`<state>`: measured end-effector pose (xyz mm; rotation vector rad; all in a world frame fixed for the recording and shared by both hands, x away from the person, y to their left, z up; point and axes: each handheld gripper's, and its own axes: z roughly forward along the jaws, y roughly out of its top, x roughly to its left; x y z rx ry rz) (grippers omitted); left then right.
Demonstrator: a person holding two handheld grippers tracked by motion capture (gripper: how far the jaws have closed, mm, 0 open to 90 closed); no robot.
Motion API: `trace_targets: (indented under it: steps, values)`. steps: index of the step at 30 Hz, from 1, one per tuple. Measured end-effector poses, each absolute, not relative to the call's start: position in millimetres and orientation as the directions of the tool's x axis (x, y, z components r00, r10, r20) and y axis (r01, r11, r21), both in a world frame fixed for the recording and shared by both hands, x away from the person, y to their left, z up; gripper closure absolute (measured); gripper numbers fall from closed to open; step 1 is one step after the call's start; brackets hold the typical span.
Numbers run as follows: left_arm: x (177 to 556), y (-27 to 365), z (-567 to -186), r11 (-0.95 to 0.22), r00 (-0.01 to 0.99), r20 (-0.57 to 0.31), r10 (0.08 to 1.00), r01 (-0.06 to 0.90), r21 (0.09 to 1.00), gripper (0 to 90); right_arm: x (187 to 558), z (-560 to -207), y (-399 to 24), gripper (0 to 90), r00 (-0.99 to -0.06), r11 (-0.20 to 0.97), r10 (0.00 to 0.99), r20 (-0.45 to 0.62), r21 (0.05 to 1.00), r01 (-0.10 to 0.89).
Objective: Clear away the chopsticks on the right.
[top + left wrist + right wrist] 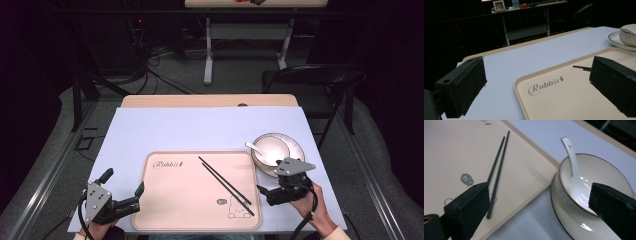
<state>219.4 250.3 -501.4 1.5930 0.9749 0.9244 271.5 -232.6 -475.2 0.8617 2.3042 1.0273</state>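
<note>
High view: a table [150, 101] covered by a pale lilac mat [200, 130] carries a beige tray [175, 200] printed "Rabbit" at its 11 o'clock corner and a small rabbit drawing at 5 o'clock. A pair of black chopsticks [226, 186] lies side by side on the tray, running diagonally from 12 o'clock toward 5 o'clock. Just beside the tray's 2 o'clock corner, on the mat, stands a white bowl [280, 146] on a dark-rimmed plate [299, 150]; a white spoon [256, 149] rests in the bowl, its handle pointing to 10 o'clock over the rim. The left gripper [122, 188] hangs at the tray's 8 o'clock corner, fingers spread wide apart and empty, one finger [461, 86] over the mat and the other over the tray in the left gripper view. The right gripper [270, 188] sits between the tray's 4 o'clock edge and the bowl; in the right gripper view its fingers [470, 207] stand apart, holding nothing, one above the chopstick tips and the other above the bowl's rim. A dark chair [320, 80] stands beyond the table at 1 o'clock.
</note>
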Motion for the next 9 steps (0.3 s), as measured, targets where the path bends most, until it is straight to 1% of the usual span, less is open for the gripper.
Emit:
trace_targets:
  steps: [3, 4, 6, 7, 8, 9]
  values:
    - [220, 250, -501, -0.169, 0.382, 0.100, 0.919, 0.150, 0.974, 0.6, 253, -481, -252, 1.4, -0.652, 0.484, 0.739, -0.168, 0.806, 0.340]
    - [220, 250, -501, -0.169, 0.382, 0.101, 0.919, 0.151, 0.974, 0.6, 250, -483, -257, 0.0, -0.654, 0.469, 0.742, -0.146, 0.810, 0.352]
    - [220, 249, -501, -0.168, 0.381, 0.099, 0.919, 0.151, 0.974, 0.6, 247, -485, -261, 0.0, -0.643, 0.455, 0.753, -0.141, 0.817, 0.354]
    - [221, 249, -501, -0.171, 0.381, 0.101, 0.919, 0.154, 0.973, 0.6, 243, -487, -269, 0.0, -0.621, 0.419, 0.775, -0.114, 0.828, 0.371]
    - [221, 249, -501, -0.171, 0.381, 0.101, 0.919, 0.154, 0.973, 0.6, 243, -487, -269, 0.0, -0.621, 0.419, 0.775, -0.114, 0.828, 0.371]
    - [221, 249, -501, -0.172, 0.381, 0.102, 0.919, 0.154, 0.973, 0.6, 243, -487, -276, 0.0, -0.589, 0.391, 0.802, -0.100, 0.833, 0.392]
